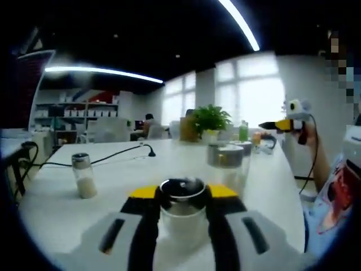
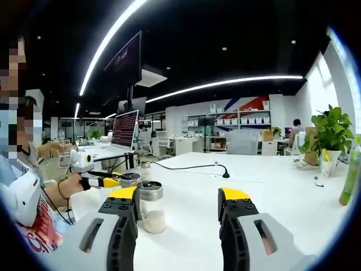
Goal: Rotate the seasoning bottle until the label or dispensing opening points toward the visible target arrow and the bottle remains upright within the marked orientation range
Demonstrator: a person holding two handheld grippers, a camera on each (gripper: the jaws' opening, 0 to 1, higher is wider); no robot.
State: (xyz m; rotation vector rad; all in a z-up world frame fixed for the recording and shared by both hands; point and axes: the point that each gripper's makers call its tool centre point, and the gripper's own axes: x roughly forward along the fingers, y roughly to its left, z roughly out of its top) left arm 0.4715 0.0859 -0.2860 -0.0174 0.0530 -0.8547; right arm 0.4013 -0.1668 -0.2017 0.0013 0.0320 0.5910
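**Left gripper clamps the seasoning bottle on the white table**

Left gripper view: the left gripper (image 1: 183,212) has its black, yellow-tipped jaws closed against the sides of the seasoning bottle (image 1: 183,217), a clear glass jar with pale powder inside and a shiny round metal cap. It stands upright at the near edge of the smooth white table (image 1: 113,169). Label and opening are hard to make out here; the cap's top only shows glare. No arrow mark can be made out on the table.

To the left, well apart, stands a small glass shaker (image 1: 84,175), metal cap, pale contents. Farther off on the right are two more glass jars (image 1: 228,161) with metal lids, close together, one partly hiding the other. A black cable (image 1: 121,152) curves across the far tabletop, and a leafy potted plant (image 1: 210,121) sits at the far end.

Right gripper view: the right gripper (image 2: 177,206) hangs over the table with its jaws spread wide, nothing between them. A glass jar (image 2: 151,208) with white powder stands just beside its left jaw, partly covered by it. At the right edge, a green bottle (image 2: 351,175) is cut off.
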